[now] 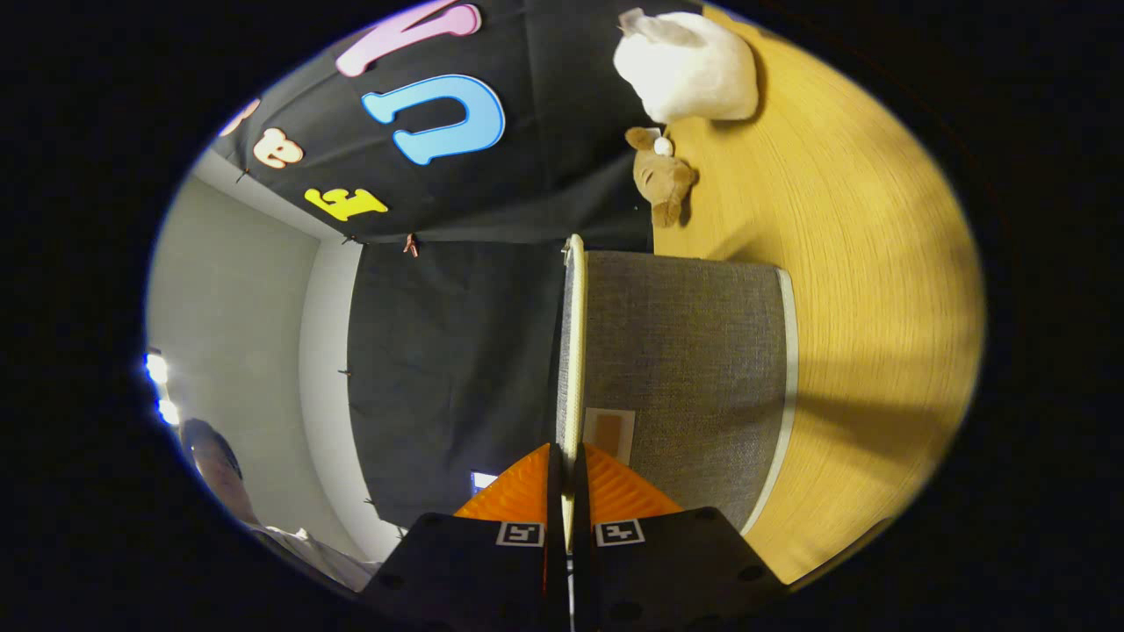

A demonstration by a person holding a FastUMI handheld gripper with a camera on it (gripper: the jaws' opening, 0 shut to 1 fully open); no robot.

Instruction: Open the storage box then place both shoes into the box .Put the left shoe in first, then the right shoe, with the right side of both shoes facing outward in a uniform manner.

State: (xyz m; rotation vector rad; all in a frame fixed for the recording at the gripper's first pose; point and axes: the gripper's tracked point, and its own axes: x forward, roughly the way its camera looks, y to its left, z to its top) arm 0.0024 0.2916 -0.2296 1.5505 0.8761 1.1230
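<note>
The view is rolled on its side, so the wooden table (pixel 869 263) runs down the right. A grey fabric storage box (pixel 694 360) with cream trim stands on it, a small tag (pixel 608 434) on the wall facing me. Its lid (pixel 573 342) shows edge-on as a thin cream strip along the box's top, running straight ahead from the fingers. My gripper (pixel 566 456) is shut on the near end of that lid edge, one finger on each side of the strip. I cannot see inside the box.
Beyond the box, a brown plush toy (pixel 660 175) and a larger white plush toy (pixel 689 70) lie on the table near the black cloth wall. A person (pixel 219 474) is by the pale room wall, past the cloth.
</note>
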